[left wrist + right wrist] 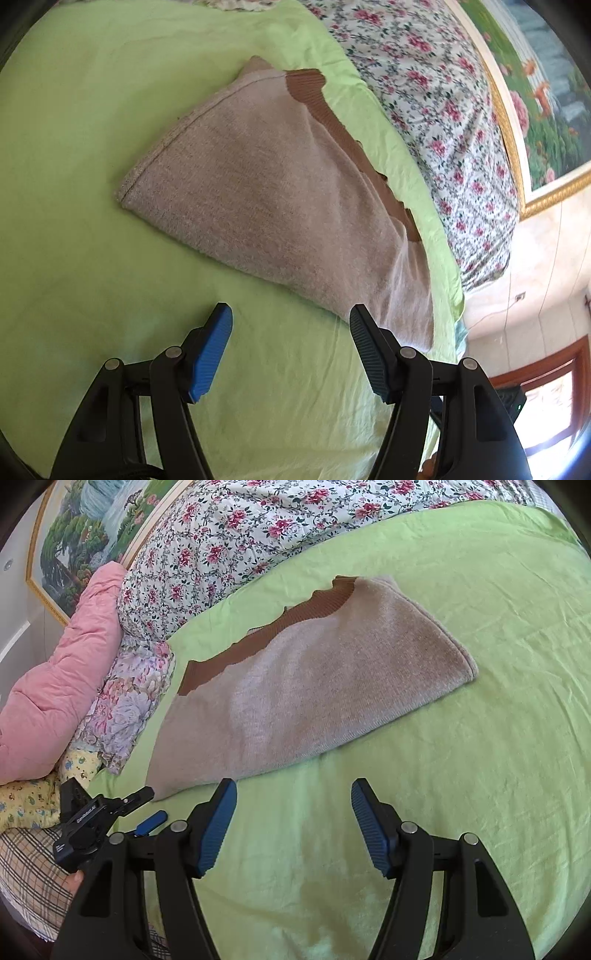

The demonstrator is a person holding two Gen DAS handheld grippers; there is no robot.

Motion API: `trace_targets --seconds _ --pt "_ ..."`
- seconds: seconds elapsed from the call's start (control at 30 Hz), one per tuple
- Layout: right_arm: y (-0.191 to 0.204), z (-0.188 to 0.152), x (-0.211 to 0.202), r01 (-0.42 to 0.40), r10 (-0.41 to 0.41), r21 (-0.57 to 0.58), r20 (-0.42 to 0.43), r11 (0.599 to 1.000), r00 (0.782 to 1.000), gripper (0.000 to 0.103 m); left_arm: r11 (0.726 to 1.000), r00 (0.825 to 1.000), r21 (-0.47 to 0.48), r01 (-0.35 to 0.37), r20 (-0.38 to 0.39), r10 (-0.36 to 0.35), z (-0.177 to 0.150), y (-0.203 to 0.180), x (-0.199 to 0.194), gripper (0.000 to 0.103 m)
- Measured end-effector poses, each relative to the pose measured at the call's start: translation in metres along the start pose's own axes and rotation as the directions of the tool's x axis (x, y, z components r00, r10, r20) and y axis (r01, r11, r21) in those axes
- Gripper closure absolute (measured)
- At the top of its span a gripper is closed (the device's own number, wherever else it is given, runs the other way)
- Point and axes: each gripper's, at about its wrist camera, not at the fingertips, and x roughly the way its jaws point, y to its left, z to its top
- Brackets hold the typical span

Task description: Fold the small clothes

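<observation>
A folded beige knitted garment point(273, 199) with a brown ribbed trim point(310, 86) lies flat on the green bedsheet point(74, 184). My left gripper point(290, 312) is open just short of the garment's near edge, nothing between its blue pads, and its right fingertip point(360, 317) stands at the cloth's edge. In the right wrist view the same garment point(314, 686) lies ahead, brown trim point(236, 653) on its far side. My right gripper point(294, 786) is open over the sheet, empty, its left fingertip point(227, 790) close to the near edge. The left gripper point(153, 806) shows at that view's left, by the garment's corner.
A floral quilt point(229, 546) is piled along the far side of the bed, with a pink duvet point(62, 686) and patterned pillows point(125, 709) at one end. A framed painting point(546, 103) hangs on the wall. A wooden-framed opening point(546, 373) is beyond the bed's edge.
</observation>
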Motion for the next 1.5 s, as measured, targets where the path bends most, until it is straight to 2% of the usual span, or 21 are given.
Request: trace_targets --seconds 0.47,0.57,0.63,0.67,0.7,0.77,0.93,1.07,1.13,1.23,1.27,1.33,1.4,1.5 --pt "0.002 0.012 0.005 -0.02 0.02 -0.006 0.004 1.0 1.0 0.037 0.995 0.993 -0.095 -0.011 0.116 0.022 0.053 0.006 0.033 0.038" --pt "0.003 0.017 0.008 -0.023 0.023 -0.014 0.002 1.0 1.0 0.038 0.994 0.991 -0.107 -0.019 0.131 0.033 0.068 0.007 0.035 0.043" --pt "0.001 0.021 0.01 -0.026 0.026 -0.017 0.004 1.0 1.0 0.037 0.994 0.989 -0.105 -0.033 0.139 0.048 0.076 0.007 0.034 0.054" --pt "0.0 0.025 0.012 -0.025 0.025 -0.02 0.005 0.999 1.0 0.038 0.994 0.988 -0.097 -0.042 0.141 0.055 0.078 0.007 0.033 0.062" --pt "-0.001 0.028 0.014 -0.024 0.024 -0.021 0.005 0.999 1.0 0.037 0.995 0.988 -0.082 -0.053 0.144 0.064 0.08 0.005 0.033 0.072" --pt "-0.004 0.035 0.018 -0.025 0.025 -0.024 0.011 0.999 1.0 0.037 0.996 0.984 -0.033 -0.081 0.154 0.086 0.081 -0.003 0.031 0.083" --pt "-0.012 0.062 0.026 -0.021 0.022 -0.041 0.027 0.999 0.999 0.037 0.978 0.972 0.155 -0.137 0.211 0.103 0.076 -0.05 0.023 0.092" --pt "-0.023 0.087 0.031 -0.038 0.04 -0.036 0.035 0.999 0.999 0.038 0.943 0.979 0.323 -0.078 0.201 0.012 0.062 -0.109 0.025 0.093" --pt "-0.03 0.101 0.032 -0.064 0.064 -0.016 0.046 0.998 0.997 0.038 0.923 0.986 0.384 -0.008 0.158 -0.057 0.051 -0.137 0.034 0.094" --pt "-0.037 0.12 0.036 -0.103 0.103 0.006 0.05 0.995 0.993 0.037 0.889 0.991 0.457 0.02 0.112 -0.079 0.033 -0.168 0.056 0.095" --pt "-0.039 0.126 0.04 -0.143 0.142 0.025 0.043 0.989 0.989 0.037 0.88 0.993 0.474 0.024 0.092 -0.076 0.027 -0.174 0.066 0.095" --pt "-0.047 0.139 0.055 -0.258 0.259 0.094 0.007 0.961 0.966 0.037 0.868 0.998 0.495 0.032 0.039 -0.059 0.016 -0.183 0.093 0.096" --pt "-0.048 0.149 0.072 -0.32 0.328 0.125 -0.042 0.939 0.944 0.037 0.862 0.999 0.505 0.03 0.006 -0.038 0.009 -0.184 0.111 0.096" --pt "-0.041 0.159 0.106 -0.366 0.385 0.142 -0.139 0.92 0.912 0.037 0.851 1.0 0.525 0.024 -0.013 -0.02 -0.001 -0.183 0.125 0.096"
